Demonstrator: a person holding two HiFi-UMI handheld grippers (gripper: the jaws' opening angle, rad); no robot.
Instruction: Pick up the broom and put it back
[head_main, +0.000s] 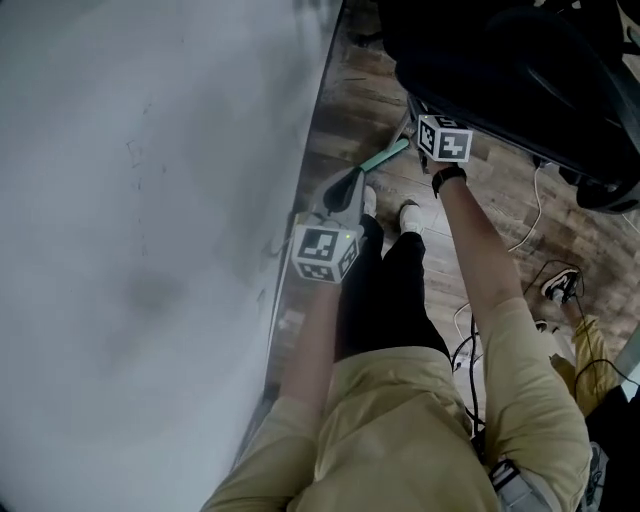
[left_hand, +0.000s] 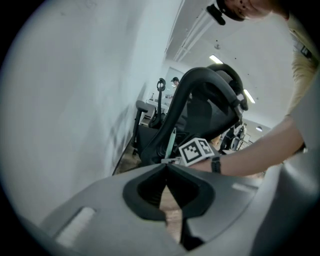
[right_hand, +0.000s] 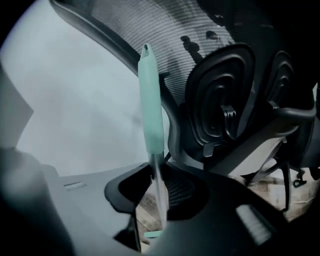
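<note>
The broom's mint-green handle (head_main: 385, 155) slants over the wood floor between the wall and a chair. In the right gripper view the green grip (right_hand: 150, 100) stands upright and its pale shaft runs down between the jaws. My right gripper (right_hand: 157, 170) is shut on that shaft. In the head view its marker cube (head_main: 443, 140) sits at the handle's upper end. My left gripper (head_main: 347, 187) is lower and nearer the wall, with its jaw tips together and nothing held. From the left gripper view (left_hand: 166, 167) I see the broom handle (left_hand: 171, 142) ahead, beside the right gripper's cube (left_hand: 196, 151).
A black office chair (head_main: 520, 70) stands close at the upper right, and its mesh back (right_hand: 225, 110) fills the right gripper view. A white wall (head_main: 150, 250) runs along the left. The person's white shoes (head_main: 408, 215) and loose cables (head_main: 540, 210) are on the floor.
</note>
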